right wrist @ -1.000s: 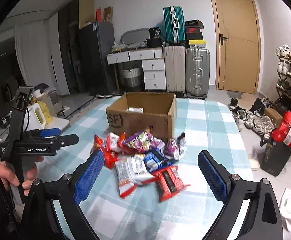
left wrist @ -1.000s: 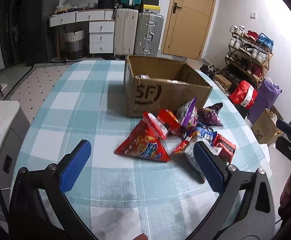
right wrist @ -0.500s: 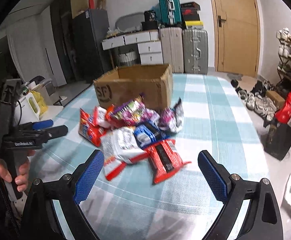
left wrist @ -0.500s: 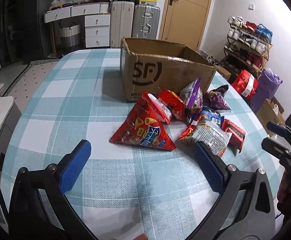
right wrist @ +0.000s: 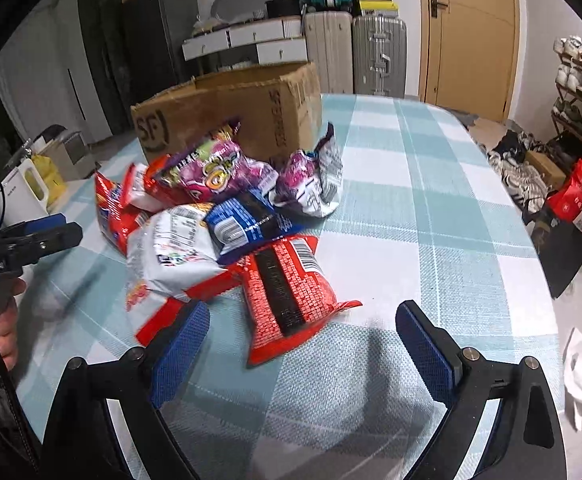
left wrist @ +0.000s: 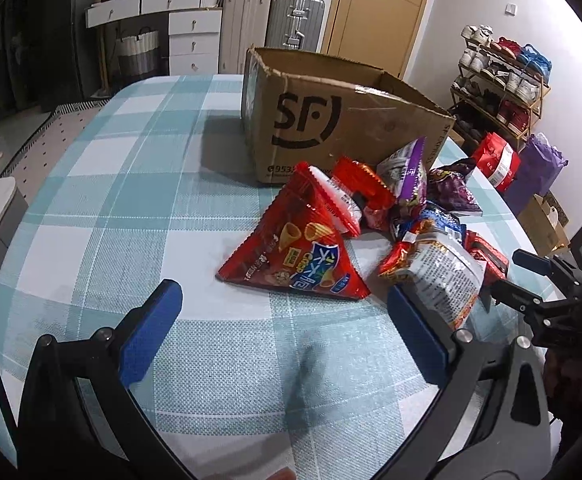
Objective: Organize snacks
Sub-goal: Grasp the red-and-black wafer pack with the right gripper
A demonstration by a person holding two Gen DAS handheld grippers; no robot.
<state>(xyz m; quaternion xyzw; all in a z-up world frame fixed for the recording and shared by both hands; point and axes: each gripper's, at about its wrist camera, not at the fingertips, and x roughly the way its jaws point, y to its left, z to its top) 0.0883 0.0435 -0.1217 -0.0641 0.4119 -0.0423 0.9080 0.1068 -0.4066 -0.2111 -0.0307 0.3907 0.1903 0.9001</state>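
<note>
Snacks (right wrist: 227, 236) fill far more of both views than they did a second ago, so we have brought both grippers down and in toward the heap, which lies on the checked tablecloth (left wrist: 131, 184) just in front of the cardboard box (left wrist: 331, 120). Our left gripper (left wrist: 283, 320) faces the red triangular bag (left wrist: 295, 252) and our right gripper (right wrist: 303, 340) the red packet (right wrist: 287, 284), both with fingers spread wide and holding nothing. We judge sorting has barely begun, with the first pick close.

You had one box (left wrist: 343, 120), roughly eight snack bags (right wrist: 283, 284), one table (left wrist: 131, 200), three suitcases (left wrist: 297, 20) and two grippers: the left gripper (left wrist: 283, 296) and the right gripper (right wrist: 301, 312)
</note>
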